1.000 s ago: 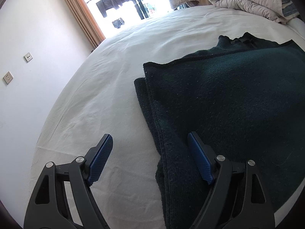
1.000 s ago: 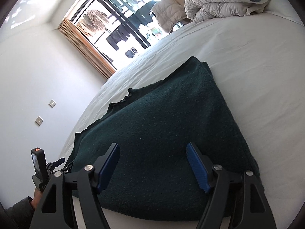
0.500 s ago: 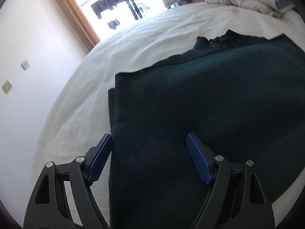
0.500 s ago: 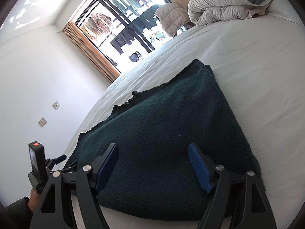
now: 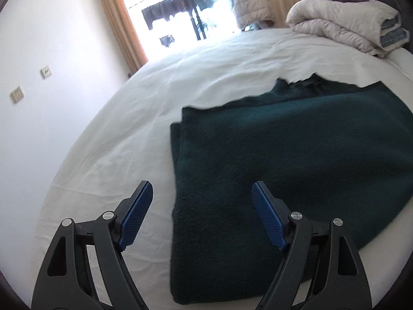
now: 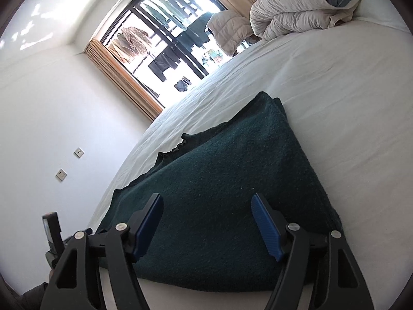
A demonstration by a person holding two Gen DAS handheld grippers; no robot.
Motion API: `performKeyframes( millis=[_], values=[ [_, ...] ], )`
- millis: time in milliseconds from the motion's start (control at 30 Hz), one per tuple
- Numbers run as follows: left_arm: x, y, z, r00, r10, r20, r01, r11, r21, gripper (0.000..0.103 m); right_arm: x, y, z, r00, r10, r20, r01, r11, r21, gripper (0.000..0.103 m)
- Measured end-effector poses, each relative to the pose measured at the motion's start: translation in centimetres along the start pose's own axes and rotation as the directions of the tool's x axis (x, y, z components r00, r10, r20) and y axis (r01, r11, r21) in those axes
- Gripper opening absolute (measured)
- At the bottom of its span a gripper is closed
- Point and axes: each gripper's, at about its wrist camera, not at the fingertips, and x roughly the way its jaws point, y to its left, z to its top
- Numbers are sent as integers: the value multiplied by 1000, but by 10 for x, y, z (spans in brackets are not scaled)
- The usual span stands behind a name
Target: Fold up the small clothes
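On the bed, two views, per line:
L-wrist view, left gripper (image 5: pixel 201 196): jaws spread, nothing pinched; hovers over near-left edge of sweater
L-wrist view, sweater (image 5: pixel 296 160): dark green knit, lies flat on white sheet (image 5: pixel 124 155), already doubled, lower layer peeks out along left edge; collar at far side
R-wrist view, right gripper (image 6: pixel 207 208): jaws spread, empty; pads above cloth, contact w/ it not clear
R-wrist view, sweater (image 6: pixel 232 180): folded, near hem at bed edge, right edge thick & rounded
Far end: duvet (image 6: pixel 296 13) piled, well apart
Step judged: next fold, near hem toward collar
Advice: pinch all layers at both near corners, lift level, keep edges aligned, lay down w/o dragging
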Motion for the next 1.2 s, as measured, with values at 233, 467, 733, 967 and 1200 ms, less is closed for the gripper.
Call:
performKeyframes(
  millis=[233,467,733,967,1200],
  values=[
    [30,-34,-5,994,-77,-76,82,994,73,80,32,69,-25,985,-45,-164,15,984,-180,77],
    [42,-6,-22,977,-190,-100,185,981,-50,80,50,65,-34,963,-165,-212,123,972,-201,69],
    [41,4,-28,975,-199,-97,191,978,-87,80,42,85,-50,960,-101,-260,48,978,-201,69],
    [36,6,-31,977,-190,-96,183,980,-83,80,21,32,-34,972,-102,-213,88,993,-73,49],
    [18,20,-30,968,-235,-87,217,959,-181,80,-27,-6,-20,968,-233,-92,241,967,86,49]
  ],
)
